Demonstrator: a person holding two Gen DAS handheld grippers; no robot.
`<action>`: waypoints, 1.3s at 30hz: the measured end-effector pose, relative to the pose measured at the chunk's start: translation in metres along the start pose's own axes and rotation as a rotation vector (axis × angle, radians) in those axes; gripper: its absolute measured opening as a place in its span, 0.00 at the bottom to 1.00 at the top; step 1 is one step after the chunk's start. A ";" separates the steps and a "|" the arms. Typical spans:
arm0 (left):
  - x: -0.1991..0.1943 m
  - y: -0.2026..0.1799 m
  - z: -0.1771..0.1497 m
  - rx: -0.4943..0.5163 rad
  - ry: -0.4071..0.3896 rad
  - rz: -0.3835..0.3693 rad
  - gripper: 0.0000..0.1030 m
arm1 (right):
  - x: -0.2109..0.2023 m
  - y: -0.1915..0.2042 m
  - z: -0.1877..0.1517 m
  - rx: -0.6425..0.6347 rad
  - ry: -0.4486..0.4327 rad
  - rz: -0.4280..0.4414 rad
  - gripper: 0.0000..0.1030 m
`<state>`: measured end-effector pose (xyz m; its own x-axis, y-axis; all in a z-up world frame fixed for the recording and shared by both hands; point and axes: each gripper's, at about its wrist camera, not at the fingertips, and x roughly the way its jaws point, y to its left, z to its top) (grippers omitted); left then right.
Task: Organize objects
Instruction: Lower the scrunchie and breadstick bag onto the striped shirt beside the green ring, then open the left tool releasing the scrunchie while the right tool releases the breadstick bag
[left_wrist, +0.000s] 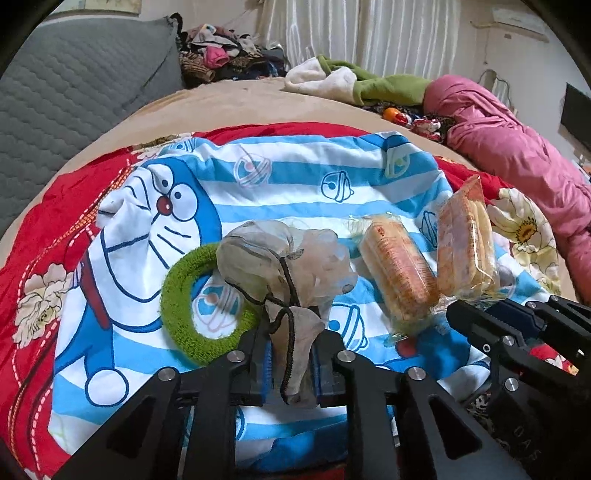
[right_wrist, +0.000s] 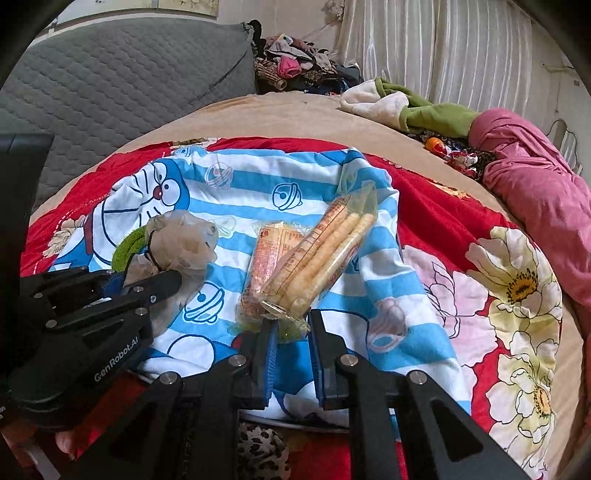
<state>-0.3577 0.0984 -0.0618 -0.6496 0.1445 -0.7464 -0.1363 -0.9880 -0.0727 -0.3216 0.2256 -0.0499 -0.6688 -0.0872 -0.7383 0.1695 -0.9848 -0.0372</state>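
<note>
We had the left gripper (left_wrist: 291, 363) pinching the mesh pouch (left_wrist: 284, 258), the right gripper (right_wrist: 291, 354) nipping a snack pack (right_wrist: 325, 254); the other pack (right_wrist: 266, 266) and green ring (left_wrist: 184, 306) remained.

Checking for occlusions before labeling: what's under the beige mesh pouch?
Under the beige mesh pouch: the green terry ring, its right part covered, and the blue-striped cartoon cloth. Whatever else lies beneath the pouch, and what it holds, cannot be seen.
</note>
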 end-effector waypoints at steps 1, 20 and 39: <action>0.000 0.001 0.000 -0.003 0.002 -0.003 0.19 | 0.001 0.000 0.000 -0.002 0.002 0.000 0.17; -0.014 0.003 -0.004 0.009 -0.009 0.025 0.62 | -0.005 -0.006 -0.001 0.015 0.019 -0.004 0.34; -0.028 0.010 -0.003 0.004 -0.023 0.042 0.73 | -0.023 -0.011 0.004 0.024 -0.023 -0.049 0.60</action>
<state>-0.3388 0.0846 -0.0440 -0.6719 0.1043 -0.7332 -0.1117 -0.9930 -0.0388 -0.3110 0.2382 -0.0304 -0.6927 -0.0415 -0.7200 0.1185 -0.9913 -0.0569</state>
